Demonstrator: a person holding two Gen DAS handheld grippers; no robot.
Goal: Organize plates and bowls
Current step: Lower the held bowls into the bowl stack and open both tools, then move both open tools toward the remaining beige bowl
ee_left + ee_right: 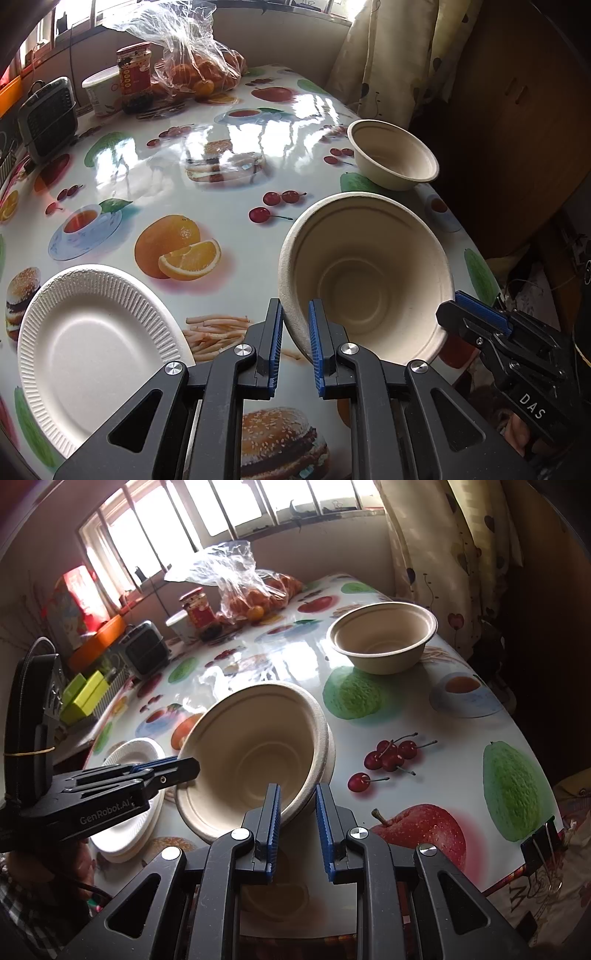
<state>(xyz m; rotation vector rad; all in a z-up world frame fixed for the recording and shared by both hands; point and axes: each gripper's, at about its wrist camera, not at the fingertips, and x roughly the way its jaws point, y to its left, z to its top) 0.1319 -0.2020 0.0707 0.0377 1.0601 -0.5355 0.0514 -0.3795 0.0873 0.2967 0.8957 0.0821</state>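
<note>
— Both grippers, low in frame?
— Left gripper (pixel 295 334) pinches the tilted paper bowl (pixel 369 277) by its rim; right gripper (pixel 297 812) clamps the opposite rim.
— Other ware?
— Second bowl (pixel 393 155) upper right on the fruit-print tablecloth (pixel 155 173); white paper plate (pixel 88 343) lower left.

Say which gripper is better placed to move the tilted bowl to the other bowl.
Probably right. The left gripper and right gripper both clamp the tilted bowl, but the other bowl stands farther right.

Matt moulded-pulp bowl (pixel 369 273); ribbed white paper plate (pixel 96 343); glossy printed tablecloth (pixel 155 177); crinkled clear plastic bag (pixel 184 40).
</note>
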